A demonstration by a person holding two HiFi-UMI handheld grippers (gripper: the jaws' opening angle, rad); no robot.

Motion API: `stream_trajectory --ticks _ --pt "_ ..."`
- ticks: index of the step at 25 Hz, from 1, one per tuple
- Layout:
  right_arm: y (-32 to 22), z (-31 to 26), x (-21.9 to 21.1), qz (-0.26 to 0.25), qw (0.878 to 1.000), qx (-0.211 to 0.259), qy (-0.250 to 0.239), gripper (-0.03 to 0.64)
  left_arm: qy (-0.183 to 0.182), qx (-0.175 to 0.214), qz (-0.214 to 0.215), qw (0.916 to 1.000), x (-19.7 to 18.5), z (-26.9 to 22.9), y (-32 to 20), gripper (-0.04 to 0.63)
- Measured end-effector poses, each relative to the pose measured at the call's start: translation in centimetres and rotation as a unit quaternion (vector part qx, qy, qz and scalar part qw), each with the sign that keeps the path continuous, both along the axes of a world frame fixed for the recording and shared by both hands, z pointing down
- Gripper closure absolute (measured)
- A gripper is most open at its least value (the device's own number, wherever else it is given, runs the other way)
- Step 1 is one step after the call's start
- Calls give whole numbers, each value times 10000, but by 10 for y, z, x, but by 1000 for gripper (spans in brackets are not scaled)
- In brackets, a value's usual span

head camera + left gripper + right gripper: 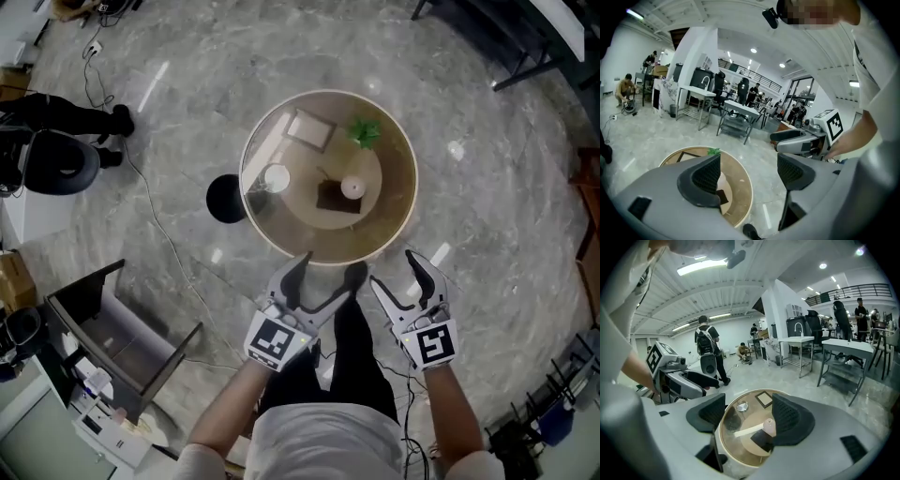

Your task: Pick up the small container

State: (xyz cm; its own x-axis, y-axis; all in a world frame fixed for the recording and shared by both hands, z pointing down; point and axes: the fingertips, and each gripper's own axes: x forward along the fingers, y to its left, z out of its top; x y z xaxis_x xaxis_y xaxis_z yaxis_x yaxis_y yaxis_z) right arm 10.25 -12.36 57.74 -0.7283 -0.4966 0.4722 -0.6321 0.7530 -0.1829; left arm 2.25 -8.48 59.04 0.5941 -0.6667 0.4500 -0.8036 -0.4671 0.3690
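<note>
A small round white container (pixel 277 178) (pixel 742 406) sits on the left part of a round glass-topped table (pixel 405 202) (pixel 723 442) (pixel 743 199). Both grippers hover above the floor just short of the table's near edge. My left gripper (pixel 325 272) (pixel 749 171) is open, with nothing between its fingers. To its right, my right gripper (pixel 397 273) (pixel 747 413) is also open and empty. The container lies well ahead of both. Each gripper shows in the other's view: the right gripper (pixel 801 140) and the left gripper (pixel 675 378).
Also on the table are a pale cylinder (pixel 352 187) on a dark square mat (pixel 333 200), a small frame (pixel 310 129) and a green plant (pixel 365 132). A black round object (pixel 225 199) stands on the floor at the table's left. A grey cart (pixel 122 347) and cables lie lower left. People stand far off.
</note>
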Motion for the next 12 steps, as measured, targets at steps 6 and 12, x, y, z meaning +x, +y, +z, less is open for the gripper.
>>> stream_trajectory --ticks 6,12 --pt "-19 69 -1 -277 9994 -153 171 291 3 -113 -61 9999 7 62 -18 217" --pt "-33 126 -13 -382 9989 -277 83 293 -141 -106 -14 9998 8 123 -31 216"
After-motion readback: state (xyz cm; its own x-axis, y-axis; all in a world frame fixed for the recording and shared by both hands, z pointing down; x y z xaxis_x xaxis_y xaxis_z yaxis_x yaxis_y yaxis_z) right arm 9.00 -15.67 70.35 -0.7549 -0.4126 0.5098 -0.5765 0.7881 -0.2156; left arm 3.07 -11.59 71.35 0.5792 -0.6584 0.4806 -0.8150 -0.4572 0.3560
